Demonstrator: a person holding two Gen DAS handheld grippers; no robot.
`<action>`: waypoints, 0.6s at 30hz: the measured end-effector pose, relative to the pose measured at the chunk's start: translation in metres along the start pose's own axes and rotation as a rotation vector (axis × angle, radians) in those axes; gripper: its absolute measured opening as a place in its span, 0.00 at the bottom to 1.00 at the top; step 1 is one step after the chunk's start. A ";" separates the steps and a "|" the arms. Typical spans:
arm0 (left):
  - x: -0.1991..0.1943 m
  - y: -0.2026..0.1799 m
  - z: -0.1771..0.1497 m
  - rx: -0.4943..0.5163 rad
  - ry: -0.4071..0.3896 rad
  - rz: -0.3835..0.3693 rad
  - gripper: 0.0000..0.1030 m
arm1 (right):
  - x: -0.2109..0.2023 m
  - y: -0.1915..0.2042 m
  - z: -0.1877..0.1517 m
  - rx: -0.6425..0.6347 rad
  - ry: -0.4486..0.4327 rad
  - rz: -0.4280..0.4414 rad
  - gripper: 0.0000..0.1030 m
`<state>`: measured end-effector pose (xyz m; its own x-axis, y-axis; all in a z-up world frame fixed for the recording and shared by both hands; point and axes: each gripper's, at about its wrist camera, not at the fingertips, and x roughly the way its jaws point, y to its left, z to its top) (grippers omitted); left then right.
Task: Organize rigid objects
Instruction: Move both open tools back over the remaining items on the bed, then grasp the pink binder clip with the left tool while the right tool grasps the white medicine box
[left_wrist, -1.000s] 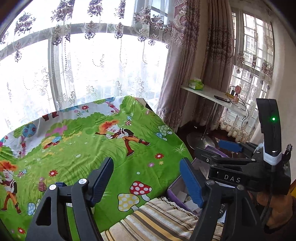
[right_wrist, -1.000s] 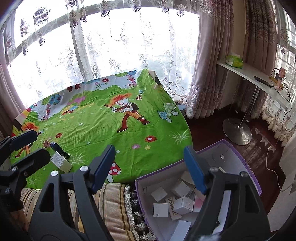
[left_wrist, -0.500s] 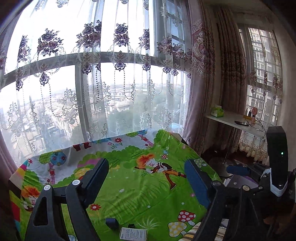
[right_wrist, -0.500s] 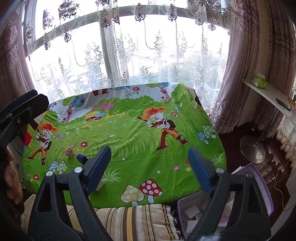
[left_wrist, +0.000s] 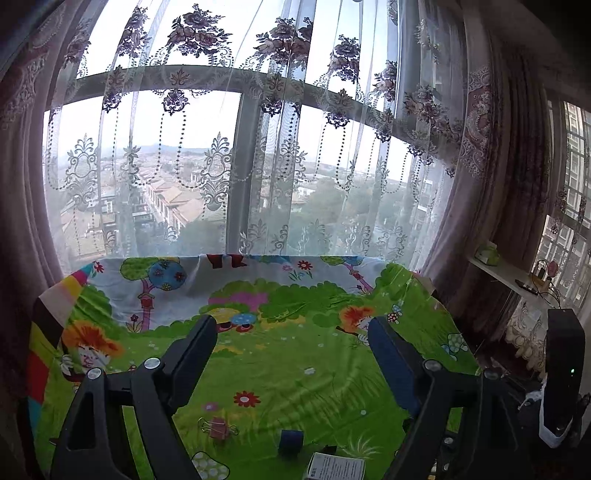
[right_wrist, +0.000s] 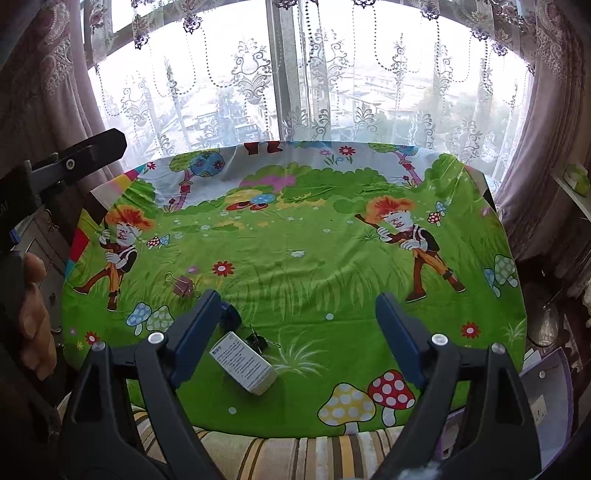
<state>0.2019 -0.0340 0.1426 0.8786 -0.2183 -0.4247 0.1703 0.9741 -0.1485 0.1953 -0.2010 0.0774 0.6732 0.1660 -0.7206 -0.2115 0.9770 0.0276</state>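
Note:
A small white printed box (right_wrist: 243, 365) lies near the front edge of the table with the green cartoon cloth (right_wrist: 314, 258). A black binder clip (right_wrist: 258, 341) and a dark blue object (right_wrist: 231, 317) sit just behind it, and a pink binder clip (right_wrist: 183, 285) lies further left. My right gripper (right_wrist: 298, 301) hovers open and empty above the cloth, its left finger over the blue object. My left gripper (left_wrist: 291, 328) is open and empty too, above the same white box (left_wrist: 336, 467), blue object (left_wrist: 291, 439) and pink clip (left_wrist: 218, 428).
A purple box (right_wrist: 546, 398) holding small cartons stands low at the table's right. A striped cloth (right_wrist: 277, 454) lies along the near edge. Lace curtains (right_wrist: 295, 74) and a window are behind the table. A person's hand (right_wrist: 33, 314) holds the left gripper at the left edge.
Both views have swung left, away from the purple box and onto the table. The white box and clips have come into view. Both pairs of jaws stand a little wider.

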 end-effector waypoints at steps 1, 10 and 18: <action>0.003 0.006 -0.003 -0.012 0.006 0.006 0.82 | 0.007 0.006 -0.004 -0.019 0.019 0.016 0.85; 0.041 0.059 -0.039 -0.129 0.101 0.051 0.82 | 0.063 0.035 -0.044 -0.126 0.188 0.088 0.85; 0.072 0.088 -0.074 -0.191 0.207 0.075 0.82 | 0.087 0.042 -0.054 -0.139 0.262 0.122 0.77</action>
<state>0.2472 0.0319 0.0324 0.7724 -0.1721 -0.6114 0.0036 0.9638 -0.2668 0.2071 -0.1523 -0.0213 0.4357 0.2233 -0.8720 -0.3861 0.9215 0.0430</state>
